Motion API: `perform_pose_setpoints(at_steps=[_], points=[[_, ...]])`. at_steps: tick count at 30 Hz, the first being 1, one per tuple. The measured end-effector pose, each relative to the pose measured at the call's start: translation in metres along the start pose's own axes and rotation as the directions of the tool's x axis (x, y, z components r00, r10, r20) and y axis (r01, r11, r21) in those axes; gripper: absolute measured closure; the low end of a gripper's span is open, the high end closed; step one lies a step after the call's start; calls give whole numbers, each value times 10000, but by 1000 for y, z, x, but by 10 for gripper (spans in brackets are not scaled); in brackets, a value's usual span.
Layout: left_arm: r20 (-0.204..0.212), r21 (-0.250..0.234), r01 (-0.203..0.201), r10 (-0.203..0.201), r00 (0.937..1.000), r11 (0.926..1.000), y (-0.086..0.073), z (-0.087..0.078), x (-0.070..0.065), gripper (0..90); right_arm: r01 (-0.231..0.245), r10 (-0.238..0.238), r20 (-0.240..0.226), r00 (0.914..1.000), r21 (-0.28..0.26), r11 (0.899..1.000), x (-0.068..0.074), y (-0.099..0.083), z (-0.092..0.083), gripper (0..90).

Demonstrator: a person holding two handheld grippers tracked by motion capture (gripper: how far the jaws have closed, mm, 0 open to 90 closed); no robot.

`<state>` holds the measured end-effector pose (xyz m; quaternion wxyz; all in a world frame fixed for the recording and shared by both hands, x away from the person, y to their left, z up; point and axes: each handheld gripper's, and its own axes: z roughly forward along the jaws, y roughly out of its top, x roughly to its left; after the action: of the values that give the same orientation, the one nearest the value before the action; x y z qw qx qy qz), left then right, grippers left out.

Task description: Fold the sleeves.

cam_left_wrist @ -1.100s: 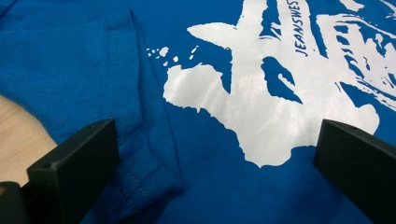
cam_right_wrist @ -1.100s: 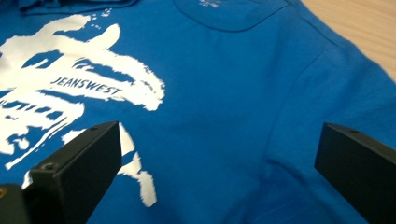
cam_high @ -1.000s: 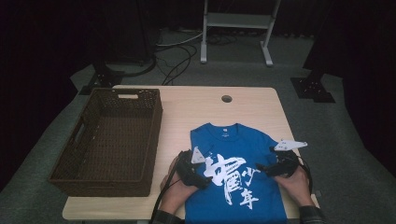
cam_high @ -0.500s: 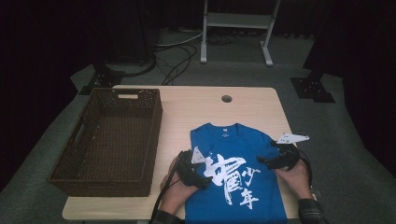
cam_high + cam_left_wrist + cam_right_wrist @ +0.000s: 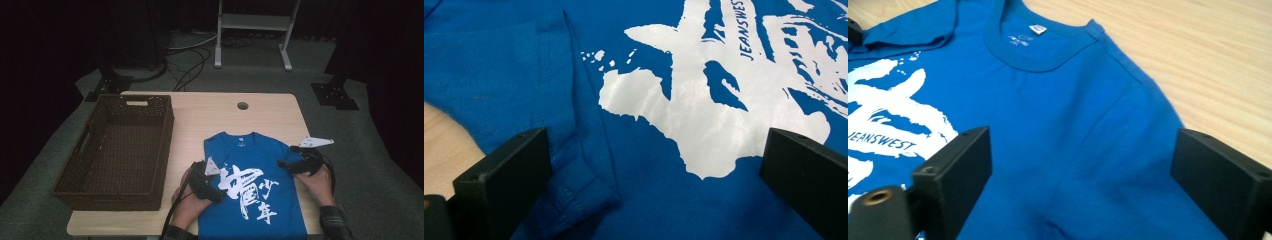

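Note:
A blue T-shirt (image 5: 250, 200) with a white print lies flat on the wooden table (image 5: 210, 115), collar away from me, its left sleeve folded in. My left gripper (image 5: 218, 190) rests at the shirt's left edge. Its jaws stand wide apart over the folded sleeve and print (image 5: 664, 60), so the left gripper (image 5: 654, 150) is open. My right gripper (image 5: 284, 165) is at the shirt's right side near the shoulder. The right gripper (image 5: 1083, 145) has just been closing a little but remains open, its jaws straddling the flat shoulder cloth (image 5: 1073, 115) without pinching it.
A dark wicker basket (image 5: 167, 135) stands on the left half of the table. A small round hole (image 5: 242, 106) sits near the far edge. Bare wood lies between the collar and the far edge. Stands and cables are on the floor beyond.
My right gripper has moved a little away from me along the shirt's right edge, toward the shoulder. The left gripper and the shirt have stayed put.

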<state>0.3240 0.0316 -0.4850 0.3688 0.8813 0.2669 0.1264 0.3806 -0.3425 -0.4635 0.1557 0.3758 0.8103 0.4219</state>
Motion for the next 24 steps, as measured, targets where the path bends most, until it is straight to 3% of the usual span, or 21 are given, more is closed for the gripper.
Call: perform_pose_setpoints(at_steps=[11,24], points=[[0,1,2,-2,10000,10000,0,0,0,1,-57,62,323,9995,-172,9998,-13,3,-6,245],[1,5,1,-1,10000,10000,0,0,0,1,-275,268,990,9947,65,9996,-28,-2,-11,504]])
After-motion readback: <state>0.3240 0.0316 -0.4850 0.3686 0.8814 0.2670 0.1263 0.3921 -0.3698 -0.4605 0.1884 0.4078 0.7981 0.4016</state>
